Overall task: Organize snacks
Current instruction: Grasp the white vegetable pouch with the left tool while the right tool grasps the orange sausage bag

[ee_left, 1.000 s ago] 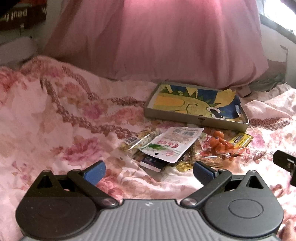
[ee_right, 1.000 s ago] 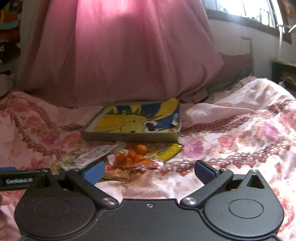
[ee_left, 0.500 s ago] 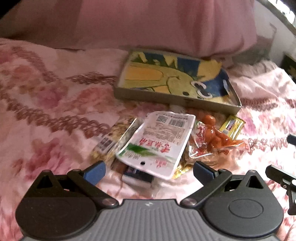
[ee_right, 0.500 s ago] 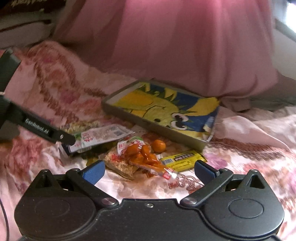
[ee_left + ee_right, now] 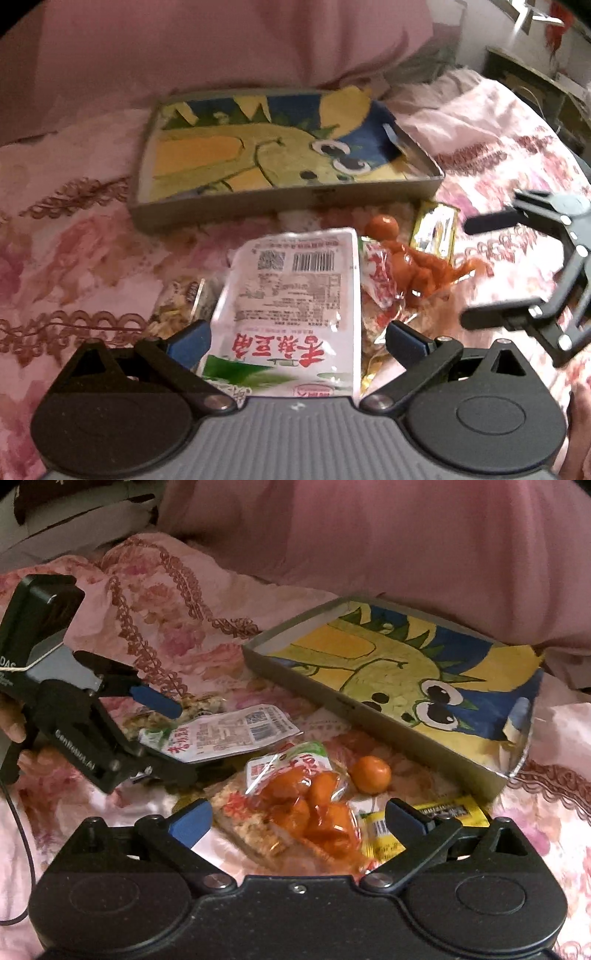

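A shallow tray (image 5: 280,205) (image 5: 369,710) lined with a yellow-and-blue cartoon picture lies on the floral bedspread. In front of it is a pile of snacks. My left gripper (image 5: 297,339) (image 5: 181,742) is open, its blue-padded fingers on either side of a white pouch (image 5: 295,295) (image 5: 229,734) with red lettering. My right gripper (image 5: 299,821) (image 5: 476,269) is open too, low over a clear bag of orange pieces (image 5: 306,805) (image 5: 413,266). A loose orange ball (image 5: 370,775) and a yellow bar (image 5: 424,823) (image 5: 436,229) lie beside that bag.
A grain snack pack (image 5: 207,705) (image 5: 181,299) lies partly under the white pouch, and a crisp-rice pack (image 5: 243,812) under the orange bag. A pink cushion or curtain (image 5: 369,535) rises behind the tray. A hand (image 5: 14,723) holds the left gripper. Dark furniture (image 5: 535,85) stands far right.
Both grippers have come forward and down onto the snack pile. The left now straddles the white pouch and the right hangs over the orange bag. Both stay open.
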A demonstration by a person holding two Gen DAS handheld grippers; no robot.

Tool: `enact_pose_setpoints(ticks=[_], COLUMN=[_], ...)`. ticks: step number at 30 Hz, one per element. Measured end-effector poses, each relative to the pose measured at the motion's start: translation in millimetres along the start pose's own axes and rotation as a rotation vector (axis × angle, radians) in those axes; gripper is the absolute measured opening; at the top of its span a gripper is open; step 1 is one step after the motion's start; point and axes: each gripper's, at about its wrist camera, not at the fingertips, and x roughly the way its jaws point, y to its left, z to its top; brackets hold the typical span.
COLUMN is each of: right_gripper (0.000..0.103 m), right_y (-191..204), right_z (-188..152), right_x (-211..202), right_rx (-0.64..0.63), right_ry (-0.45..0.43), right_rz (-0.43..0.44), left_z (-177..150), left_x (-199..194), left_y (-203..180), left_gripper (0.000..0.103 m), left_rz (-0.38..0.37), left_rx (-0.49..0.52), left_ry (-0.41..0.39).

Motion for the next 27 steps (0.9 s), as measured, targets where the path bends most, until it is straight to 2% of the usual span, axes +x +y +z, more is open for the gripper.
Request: enact_pose_setpoints(ticks=[3,6,12,17,21,27], right_gripper=[0.093,0.091,0.088,0.087,0.080,0.076], right_y=[-5.7,-8.9,-12.5,-12.7,-12.4,-11.3], right_z=[1.3,0.6,0.6,3.1,5.2,2.8], right_x=[13.6,21.9,30.9,39.7,43.6,41.4], right_rx=[0.012,0.024,0.074,0.089,0.092,0.086], right_ry=[0.023,0.043,0.057,0.061,0.067,0.062], right_rz=[0.022,0.041,0.035,0.046,0.045,0.037], left_z=[-1.4,-3.7,-3.4,-1.8,-0.8,-0.6], left_x=[12.2,17.8,20.4,24.8,23.0,14.0], left_y=[5.0,6.9,6.7,0.7,2.6,16.4], left_gripper=[0.100,0.100,0.099,0.093,0.090,0.075], left_rz=[-0.010,0.010,0.025,0.073,0.068,0.054], left_rx=[-0.005,0.002,0.011,0.049,0.025,-0.058], left_ry=[0.042,0.052,0.048,0.053,0.045,0.022])
